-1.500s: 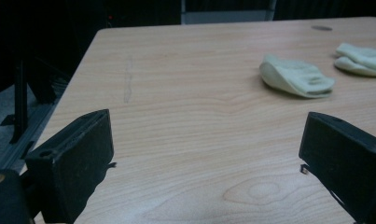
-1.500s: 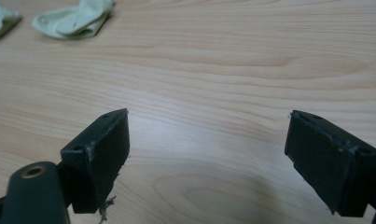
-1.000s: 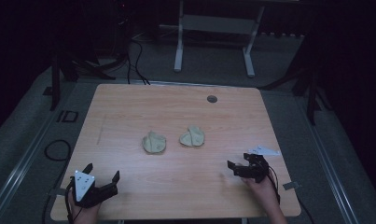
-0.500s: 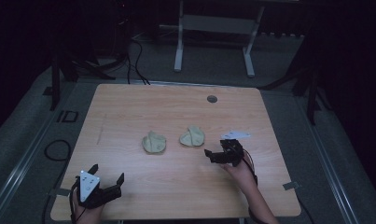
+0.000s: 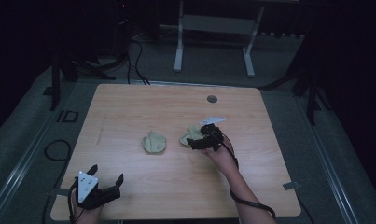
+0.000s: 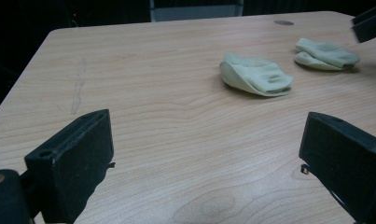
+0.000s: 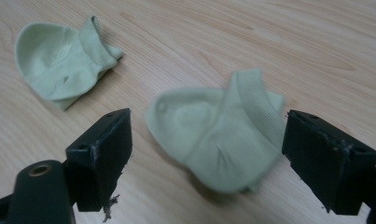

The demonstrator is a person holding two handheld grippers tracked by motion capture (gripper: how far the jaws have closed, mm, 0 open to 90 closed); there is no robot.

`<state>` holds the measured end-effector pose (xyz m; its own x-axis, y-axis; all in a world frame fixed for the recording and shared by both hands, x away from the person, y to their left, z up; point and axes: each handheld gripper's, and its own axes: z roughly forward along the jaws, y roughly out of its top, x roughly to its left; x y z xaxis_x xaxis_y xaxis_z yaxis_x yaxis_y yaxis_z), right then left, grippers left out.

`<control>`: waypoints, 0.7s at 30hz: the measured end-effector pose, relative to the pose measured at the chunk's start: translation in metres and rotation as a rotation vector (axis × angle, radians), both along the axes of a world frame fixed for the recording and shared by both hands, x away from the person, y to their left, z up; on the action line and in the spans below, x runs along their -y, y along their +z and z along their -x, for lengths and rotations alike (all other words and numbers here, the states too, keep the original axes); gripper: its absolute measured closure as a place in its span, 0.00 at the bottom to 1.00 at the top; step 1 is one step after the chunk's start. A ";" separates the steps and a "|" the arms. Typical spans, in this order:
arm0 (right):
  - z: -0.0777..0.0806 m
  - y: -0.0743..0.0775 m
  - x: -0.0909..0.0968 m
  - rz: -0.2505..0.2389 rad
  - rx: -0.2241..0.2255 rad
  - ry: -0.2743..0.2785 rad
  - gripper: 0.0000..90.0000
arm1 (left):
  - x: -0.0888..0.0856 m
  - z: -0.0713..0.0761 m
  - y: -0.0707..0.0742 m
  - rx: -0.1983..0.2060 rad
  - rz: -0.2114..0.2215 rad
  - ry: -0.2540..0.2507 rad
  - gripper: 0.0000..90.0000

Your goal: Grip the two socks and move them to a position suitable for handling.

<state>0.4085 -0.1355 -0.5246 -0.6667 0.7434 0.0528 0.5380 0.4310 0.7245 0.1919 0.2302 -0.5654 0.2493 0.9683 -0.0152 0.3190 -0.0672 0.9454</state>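
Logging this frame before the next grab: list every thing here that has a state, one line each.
Right gripper: open, jaws either side of the near sock, not closed on it.
Left gripper: open, holding nothing, at the table's near left corner.
Near sock: crumpled, flat on the table.
Far sock: crumpled, lying free, apart from the other.

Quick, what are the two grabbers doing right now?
Left gripper: open, holding nothing.
Right gripper: open, jaws either side of a sock, not gripping it.
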 end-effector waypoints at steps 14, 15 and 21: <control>-0.022 -0.032 -0.026 0.121 -0.012 -0.046 0.26 | 0.000 0.001 0.001 0.001 0.014 -0.011 0.03; -0.020 -0.034 -0.028 0.150 0.007 -0.041 0.26 | 0.000 0.001 0.001 0.002 0.015 -0.012 0.03; -0.015 -0.033 -0.032 0.153 0.003 -0.055 0.39 | 0.001 0.000 0.000 -0.003 0.011 -0.015 0.03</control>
<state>0.4238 -0.1031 -0.5580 -0.6250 0.7778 -0.0662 0.5613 0.5067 0.6544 0.1918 0.2290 -0.5652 0.2638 0.9642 -0.0262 0.3210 -0.0621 0.9451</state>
